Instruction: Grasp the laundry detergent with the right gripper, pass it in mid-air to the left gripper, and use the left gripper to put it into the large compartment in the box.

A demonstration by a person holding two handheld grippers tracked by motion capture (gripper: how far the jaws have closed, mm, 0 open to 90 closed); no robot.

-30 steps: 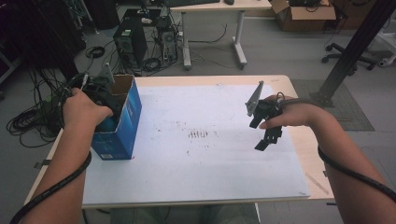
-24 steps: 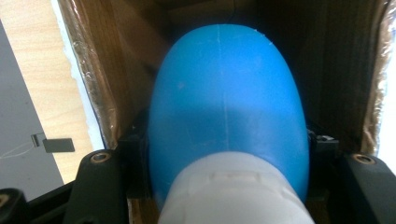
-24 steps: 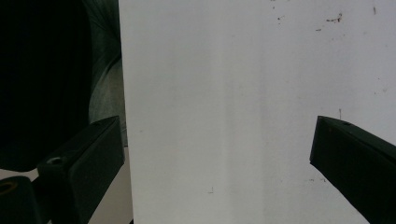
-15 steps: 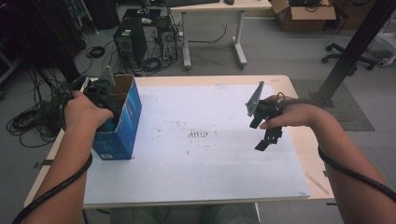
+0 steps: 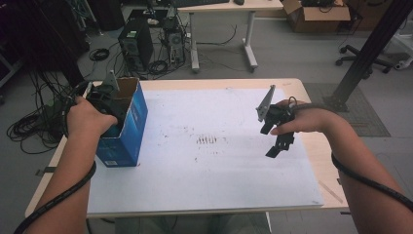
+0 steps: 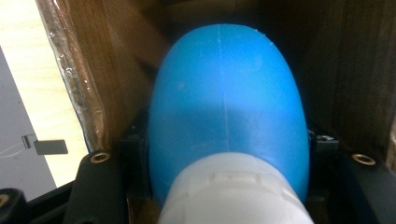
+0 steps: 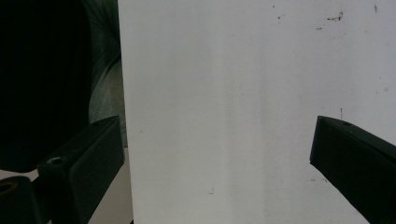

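Left tongs [image 6: 224, 186] gripping blue bulb [image 6: 226, 107], box [image 5: 127, 127] interior

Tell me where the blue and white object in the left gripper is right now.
In the left gripper view, the blue and white object sits between the jaws of the left gripper, down inside the blue cardboard box at the table's left edge in the high view.

A smooth blue rounded plastic object with a white ribbed end [image 6: 226, 107] sits inside the open-topped blue cardboard box [image 5: 127, 127], which stands upright at the worktop's left edge.
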